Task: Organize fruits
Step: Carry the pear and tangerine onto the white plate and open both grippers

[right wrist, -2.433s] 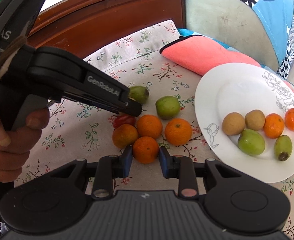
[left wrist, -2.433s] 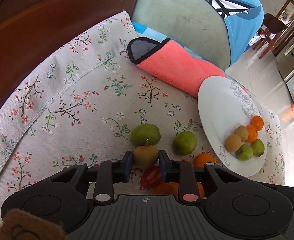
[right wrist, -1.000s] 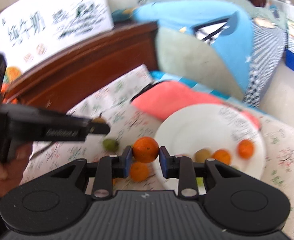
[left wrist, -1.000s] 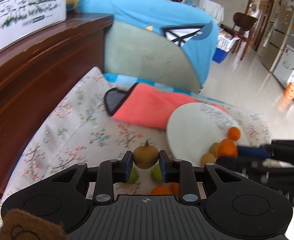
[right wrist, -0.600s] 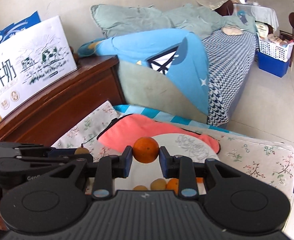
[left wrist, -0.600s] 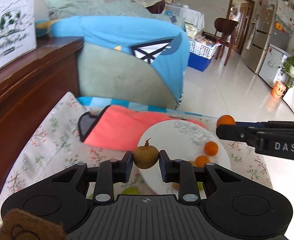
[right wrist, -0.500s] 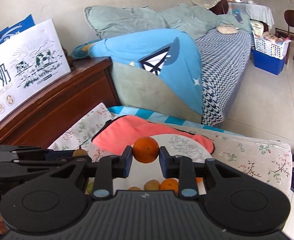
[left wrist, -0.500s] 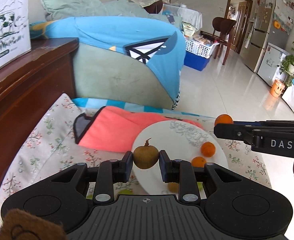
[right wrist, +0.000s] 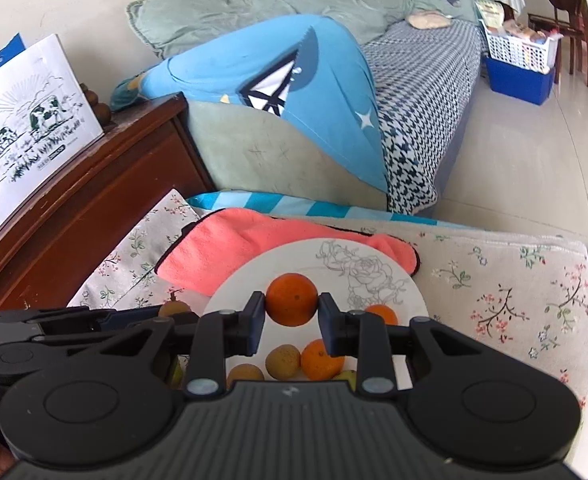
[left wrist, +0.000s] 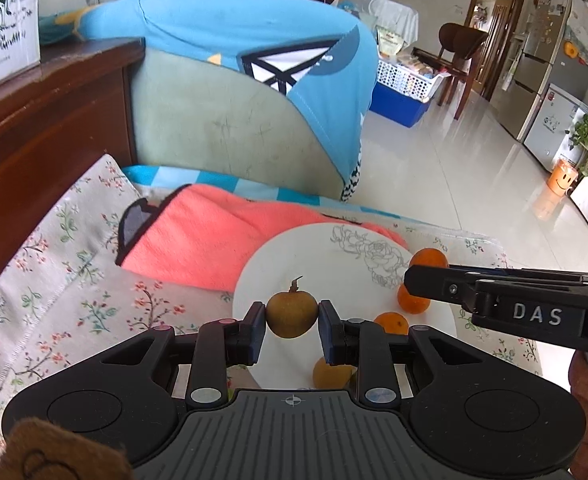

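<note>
My left gripper (left wrist: 292, 314) is shut on a brown stemmed fruit (left wrist: 292, 315) and holds it above the near left part of the white plate (left wrist: 313, 256). My right gripper (right wrist: 292, 306) is shut on an orange (right wrist: 292, 304) above the same plate (right wrist: 333, 256). The right gripper also shows from the side in the left wrist view (left wrist: 417, 278), its orange (left wrist: 429, 258) at the tip. Oranges (left wrist: 413, 300) and brown fruits (right wrist: 282, 360) lie on the plate.
The plate rests on a floral cloth (left wrist: 54, 280) beside a folded pink towel (left wrist: 198, 240). A dark wooden cabinet (left wrist: 34, 128) stands to the left, a sofa with a blue cover (left wrist: 254, 92) behind. Tiled floor (left wrist: 473, 168) lies to the right.
Both grippers closed on fruit lying on the cloth, lifted it, and carried it over the plate. In the last half second both moved slightly farther over the plate.
</note>
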